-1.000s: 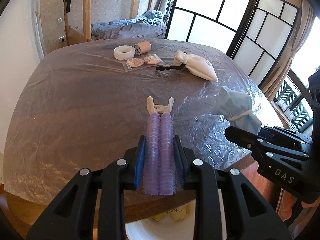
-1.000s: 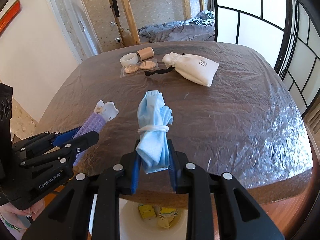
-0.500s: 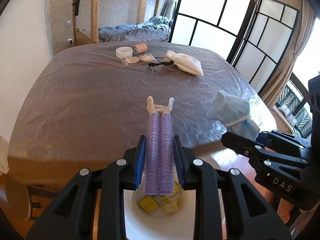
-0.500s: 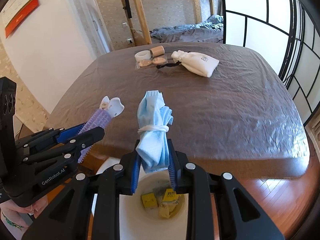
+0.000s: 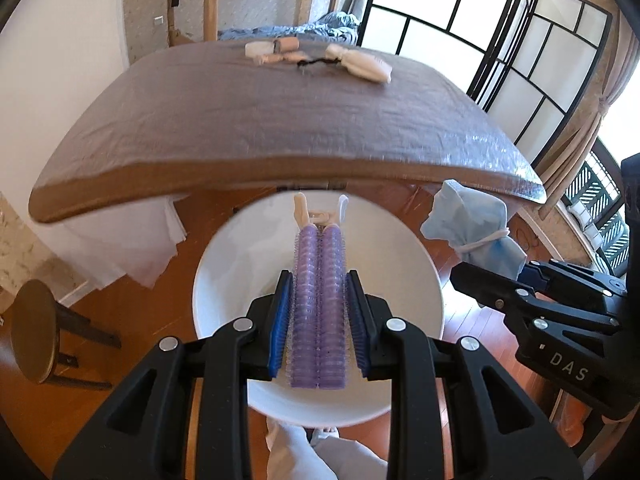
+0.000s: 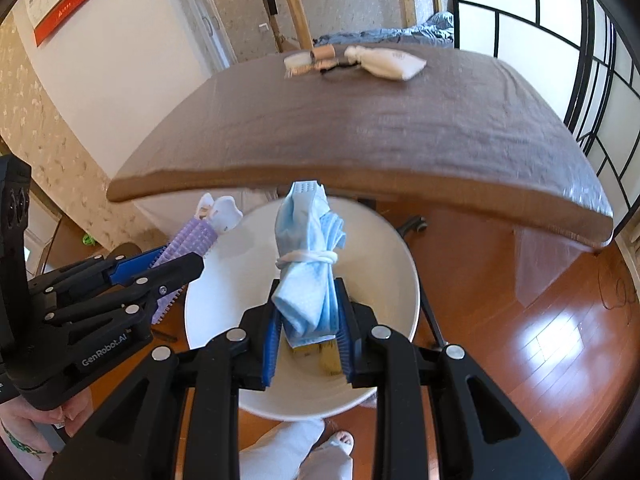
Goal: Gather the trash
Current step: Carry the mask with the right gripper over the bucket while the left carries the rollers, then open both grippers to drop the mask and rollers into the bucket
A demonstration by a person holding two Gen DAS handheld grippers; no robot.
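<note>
Left gripper [image 5: 319,312]: clamped narrow on a pair of purple ribbed hair rollers with a white plastic clip [image 5: 319,300], blue pads pressed to both sides; the white clip end points toward the bench.
Right gripper [image 6: 307,320]: closed on a crumpled light-blue face mask tied with its white ear loop [image 6: 310,256], held upright between the blue pads.
Rollers, position: hanging over the round white waste bin [image 5: 224,264], off the bench's near edge.
Mask, position: over the same bin [image 6: 384,248], just past the near edge of the bench; in the left wrist view it [image 5: 472,228] sits beside the bin's right rim.
Bin contents: yellow scraps [image 6: 326,354] at the bottom, partly hidden by the mask.
Bench [image 5: 280,120]: brown top under clear plastic film.
Far edge of bench: white drawstring cloth pouch [image 6: 384,62] with a black cord [image 6: 334,70], a white tape roll [image 6: 296,60] and a tan cylinder [image 6: 322,53] close together, blurred.
Floor: glossy wooden boards [image 6: 540,340]; a dark round stool [image 5: 34,330] stands to the left.
</note>
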